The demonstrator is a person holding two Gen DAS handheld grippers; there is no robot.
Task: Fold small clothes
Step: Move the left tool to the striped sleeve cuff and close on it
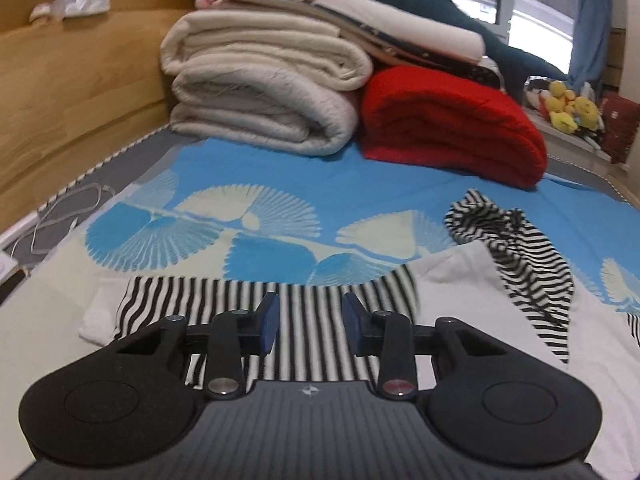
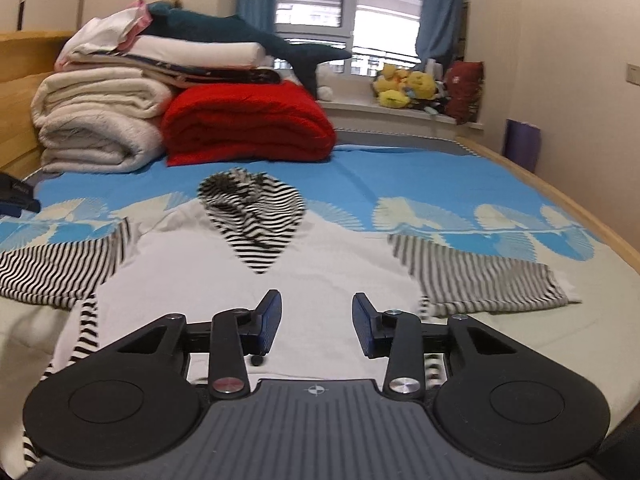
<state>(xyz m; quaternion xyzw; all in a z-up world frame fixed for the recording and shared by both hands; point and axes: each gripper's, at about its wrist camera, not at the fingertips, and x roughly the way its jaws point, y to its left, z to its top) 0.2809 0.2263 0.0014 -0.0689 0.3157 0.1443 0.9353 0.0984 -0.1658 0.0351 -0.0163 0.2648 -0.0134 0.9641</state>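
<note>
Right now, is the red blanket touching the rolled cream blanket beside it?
Touching. In the left wrist view the red blanket presses against the cream blanket, with no bedsheet visible between them.

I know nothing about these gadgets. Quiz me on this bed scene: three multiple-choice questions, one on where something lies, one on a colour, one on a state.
1. Where is the folded red blanket?
A. right of the cream blanket stack
B. on the window sill
C. under the hooded top

2. What colour are the stripes on the hooded top's sleeves?
A. red and white
B. black and white
C. blue and yellow

3. How is the right gripper?
A. clamped on the hood
B. open, nothing between its pads
C. out of view

Answers: 1 A, the two sit side by side at the bed's far end; 2 B, both sleeves show it; 3 B, bare white cloth shows in the gap.
</note>
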